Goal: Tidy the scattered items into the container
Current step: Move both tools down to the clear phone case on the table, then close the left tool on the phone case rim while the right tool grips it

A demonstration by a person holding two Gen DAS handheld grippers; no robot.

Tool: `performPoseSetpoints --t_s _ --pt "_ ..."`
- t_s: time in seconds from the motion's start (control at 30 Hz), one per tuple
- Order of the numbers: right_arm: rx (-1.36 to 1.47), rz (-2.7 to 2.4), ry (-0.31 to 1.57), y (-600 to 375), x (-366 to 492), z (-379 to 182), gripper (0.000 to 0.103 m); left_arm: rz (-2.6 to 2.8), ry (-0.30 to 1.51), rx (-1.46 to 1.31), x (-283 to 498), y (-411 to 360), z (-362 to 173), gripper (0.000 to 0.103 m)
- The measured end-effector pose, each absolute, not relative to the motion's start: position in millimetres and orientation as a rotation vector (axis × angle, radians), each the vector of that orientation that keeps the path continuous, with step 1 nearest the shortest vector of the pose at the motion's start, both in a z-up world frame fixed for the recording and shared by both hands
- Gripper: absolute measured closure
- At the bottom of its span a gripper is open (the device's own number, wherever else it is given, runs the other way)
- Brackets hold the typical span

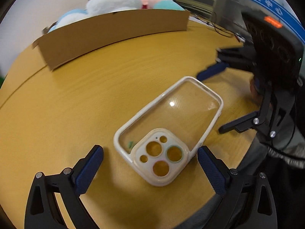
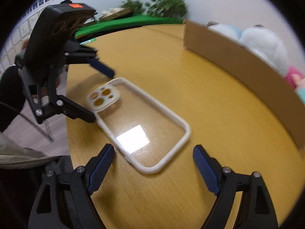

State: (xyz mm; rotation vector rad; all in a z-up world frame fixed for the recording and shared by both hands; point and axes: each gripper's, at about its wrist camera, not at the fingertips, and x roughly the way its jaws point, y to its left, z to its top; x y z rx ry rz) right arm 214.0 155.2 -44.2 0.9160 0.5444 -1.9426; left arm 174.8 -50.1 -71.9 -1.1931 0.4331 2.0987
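One phone case [image 1: 167,131] lay flat on the round wooden table [image 1: 95,99], clear-backed with a cream-white rim, its open side facing up. Its long axis ran on a slant across the tabletop: in the left wrist view the camera-cutout end pointed toward the left gripper [image 1: 150,171], and the plain end pointed away toward the right gripper [image 1: 207,103]. In the right wrist view the same case [image 2: 141,126] showed the reverse, plain end nearest the right gripper [image 2: 153,168] and cutout end off by the left gripper [image 2: 103,95].

Both grippers were spread wide and pinched nothing. The left one's blue pads flanked the cutout end, apart from the rim on either side, though the right-hand pad stood just beside it. The right one's pads likewise stood to either side of the plain end without touching.

Beyond the case, well apart from it, stood a cardboard box [image 1: 114,34] with soft toys [image 1: 114,2] showing above its wall. A green mat and leafy plants [image 2: 165,5] sat at the table's far edge.
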Motion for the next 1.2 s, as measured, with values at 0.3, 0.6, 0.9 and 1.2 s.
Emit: performPoseSetpoints --t_s 0.3,0.6,0.9,1.2 --pt "0.837 -1.696 0.911 146.7 186.9 -45.8 0.016 1.847 0.624 -1.085 138.8 -11.1 -64.5 0.014" --pt "0.828 -1.495 0.925 138.8 141.7 -41.1 0.016 1.744 0.722 -1.084 127.5 -37.6 -52.8 0.014" --pt "0.804 -1.381 0.797 112.5 126.0 -57.4 0.016 1.759 0.71 -1.049 131.3 -59.5 -34.1 0.014" --pt "0.78 -1.403 0.796 117.8 128.4 -61.8 0.023 1.698 0.774 -1.053 133.1 -64.0 -36.9 0.018"
